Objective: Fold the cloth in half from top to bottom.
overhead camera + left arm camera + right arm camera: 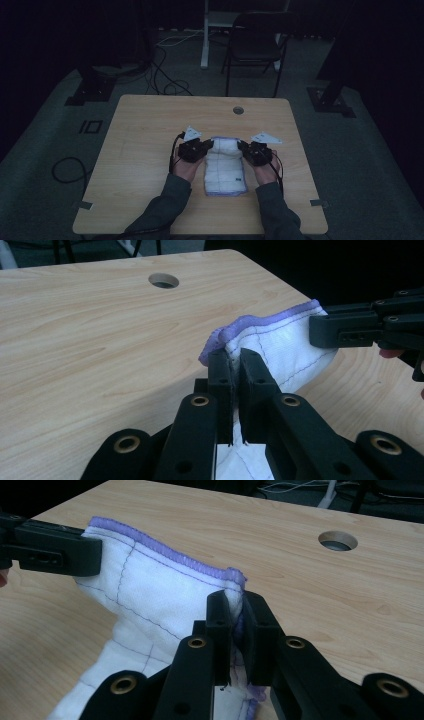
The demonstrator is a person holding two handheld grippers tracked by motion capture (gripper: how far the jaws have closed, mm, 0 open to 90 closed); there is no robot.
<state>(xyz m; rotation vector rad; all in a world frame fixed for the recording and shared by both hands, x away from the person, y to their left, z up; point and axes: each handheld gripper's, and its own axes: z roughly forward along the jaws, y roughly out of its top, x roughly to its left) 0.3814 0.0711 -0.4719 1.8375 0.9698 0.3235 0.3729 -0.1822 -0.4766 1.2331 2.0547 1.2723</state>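
A white quilted cloth (225,167) with a purple hem lies lengthwise on the wooden table (145,145), its far end lifted off the wood. My left gripper (209,144) is shut on the far left corner of that cloth (280,347), the fabric pinched between its jaws. My right gripper (242,146) is shut on the far right corner of the cloth (165,587). The two grippers face each other across the raised edge. In the left gripper view my left gripper (236,362) has the right one's jaw (350,330) beyond it; in the right gripper view my right gripper (236,605) sees the left one's jaw (55,555).
A round cable hole (238,110) sits near the table's far edge. Behind the table stand a dark folding chair (255,42) and a white post (205,35), with cables (167,85) on the floor. Dark stand bases (90,90) flank the table.
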